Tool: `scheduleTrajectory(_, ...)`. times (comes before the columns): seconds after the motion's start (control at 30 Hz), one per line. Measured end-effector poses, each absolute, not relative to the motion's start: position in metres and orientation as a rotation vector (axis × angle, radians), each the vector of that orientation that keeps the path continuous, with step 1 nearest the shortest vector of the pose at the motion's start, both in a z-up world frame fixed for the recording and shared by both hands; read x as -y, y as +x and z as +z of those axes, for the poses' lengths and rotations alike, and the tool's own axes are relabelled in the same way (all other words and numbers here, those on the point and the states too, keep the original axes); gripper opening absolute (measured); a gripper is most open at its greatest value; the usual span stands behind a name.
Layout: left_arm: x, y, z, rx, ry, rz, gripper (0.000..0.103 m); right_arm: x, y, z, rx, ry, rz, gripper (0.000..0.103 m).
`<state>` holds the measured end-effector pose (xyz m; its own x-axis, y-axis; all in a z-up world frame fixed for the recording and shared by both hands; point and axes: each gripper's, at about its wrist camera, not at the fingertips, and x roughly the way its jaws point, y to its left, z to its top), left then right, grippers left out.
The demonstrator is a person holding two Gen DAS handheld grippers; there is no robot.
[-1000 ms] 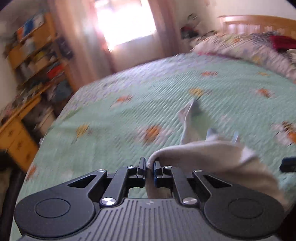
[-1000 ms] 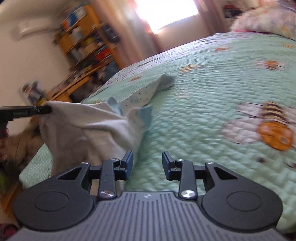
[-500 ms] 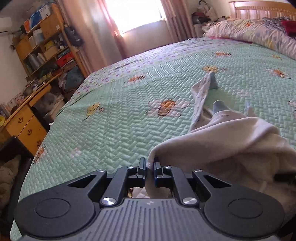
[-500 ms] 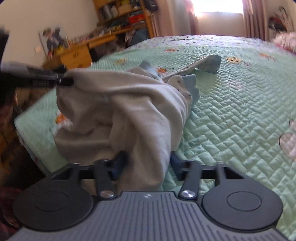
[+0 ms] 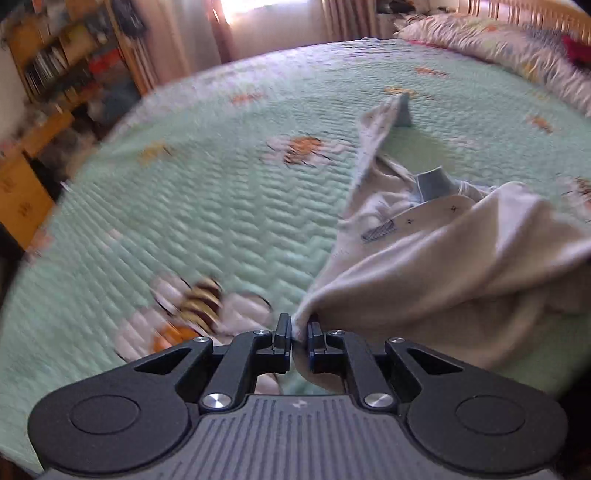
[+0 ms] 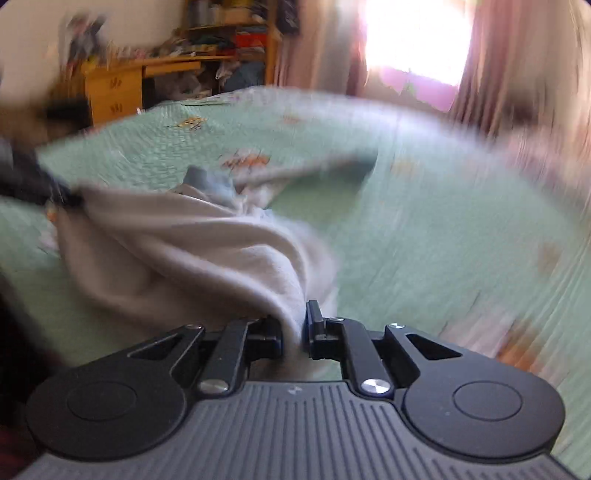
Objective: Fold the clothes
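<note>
Far to the left of your left gripper (image 5: 296,334) a wooden bookshelf (image 5: 55,70) crammed with books stands against the wall, with a yellow wooden drawer unit (image 5: 18,199) below it at the bed's edge, all smeared by motion blur. The bed (image 5: 207,206) is covered with a pale green quilted spread printed with bees and flowers, and it fills the space ahead of both pairs of jaws. Your left jaws are nearly closed, pinching a corner of the pale grey garment (image 5: 443,266), which trails off to the right of them and ahead, one long sleeve with a blue-grey cuff lying stretched across the quilt. Beyond it, to the far right, a floral pillow (image 5: 498,40) lies against a wooden headboard (image 5: 524,14). In the right wrist view, the left gripper (image 6: 72,194) shows as a dark blur at the far left, holding the cloth's other corner. The garment (image 6: 192,251) sags between the two grips and partly rests on the bed (image 6: 424,221). Your right gripper (image 6: 295,325) is clamped narrowly on a bunched fold. Behind, a yellow desk (image 6: 122,88) and cluttered shelves sit left of a bright window (image 6: 413,37) with pinkish curtains (image 6: 517,66).
</note>
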<state>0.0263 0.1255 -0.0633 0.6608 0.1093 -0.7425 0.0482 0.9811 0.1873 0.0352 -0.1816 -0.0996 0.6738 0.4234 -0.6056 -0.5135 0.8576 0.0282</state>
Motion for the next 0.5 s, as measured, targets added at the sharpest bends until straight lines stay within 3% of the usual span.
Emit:
scheduleTrajectory(0.13, -0.128, 0.012, -0.052, -0.809, 0.183, -0.058, 0.021, 0.199, 0.02, -0.099, -0.631, -0.043, 0.628, 0.013)
scheduleTrajectory(0.27, -0.131, -0.002, -0.04, -0.767, 0.168, -0.15, 0.025, 0.188, 0.012, -0.098, -0.627, -0.054, 0.72, 0.013)
scheduleTrajectory(0.33, -0.115, 0.0, -0.037, -0.729, 0.226, -0.2, 0.038, 0.184, 0.013, -0.097, -0.638, -0.047, 0.74, 0.013)
scheduleTrajectory(0.4, -0.087, 0.004, -0.042, -0.692, 0.341, -0.25, 0.044, 0.182, 0.012, -0.098, -0.646, -0.024, 0.748, 0.013)
scheduleTrajectory(0.5, -0.045, 0.011, -0.058, -0.664, 0.493, -0.36, 0.044, 0.184, 0.015, -0.1, -0.657, 0.028, 0.743, 0.013)
